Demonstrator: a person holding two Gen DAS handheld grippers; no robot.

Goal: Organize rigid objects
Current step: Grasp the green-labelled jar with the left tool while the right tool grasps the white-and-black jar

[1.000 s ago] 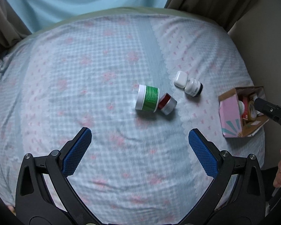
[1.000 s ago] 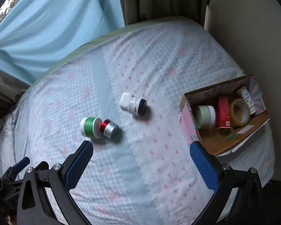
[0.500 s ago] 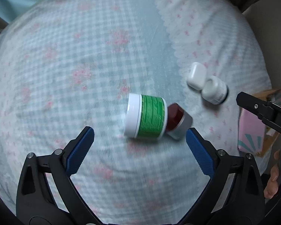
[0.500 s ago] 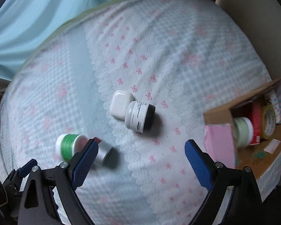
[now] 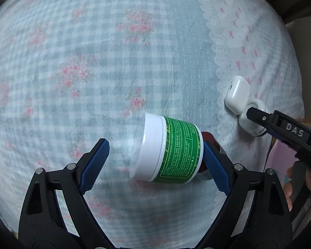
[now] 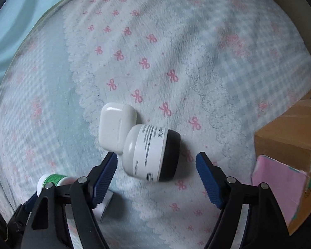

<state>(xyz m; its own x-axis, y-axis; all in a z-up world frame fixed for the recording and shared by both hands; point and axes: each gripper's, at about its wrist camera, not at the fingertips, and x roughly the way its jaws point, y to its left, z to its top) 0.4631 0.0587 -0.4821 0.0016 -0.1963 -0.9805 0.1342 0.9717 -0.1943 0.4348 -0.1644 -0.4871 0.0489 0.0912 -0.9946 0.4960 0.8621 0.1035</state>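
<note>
Jars lie scattered on the patterned bedspread (image 5: 93, 62), and each gripper is coming down on one of them. The green-labelled jar (image 5: 172, 153) lies on its side, its long axis running across the left wrist view, white lid end toward the left finger. The left gripper (image 5: 155, 161) has its jaws wide and closing, with the jar between them: the right pad sits at the jar's base end and seems to touch it, while the left pad is clear of the lid (so no grip yet). A small red-and-silver tin (image 5: 211, 143) lies right against the jar's base, behind that right pad.

Over on the lace-edged strip, the white jar with the black cap (image 6: 153, 155) also lies on its side, cap end toward the right finger, touching a white earbud case (image 6: 116, 124) beyond it. The right gripper (image 6: 155, 168) brackets it with jaws closing; both pads look just short of the jar.

Each jar's axis lines up with its gripper's closing line, so I judge the pads will meet the flat ends, not the round wall. The cardboard box (image 6: 288, 137) waits at the right, nearer the right hand.
</note>
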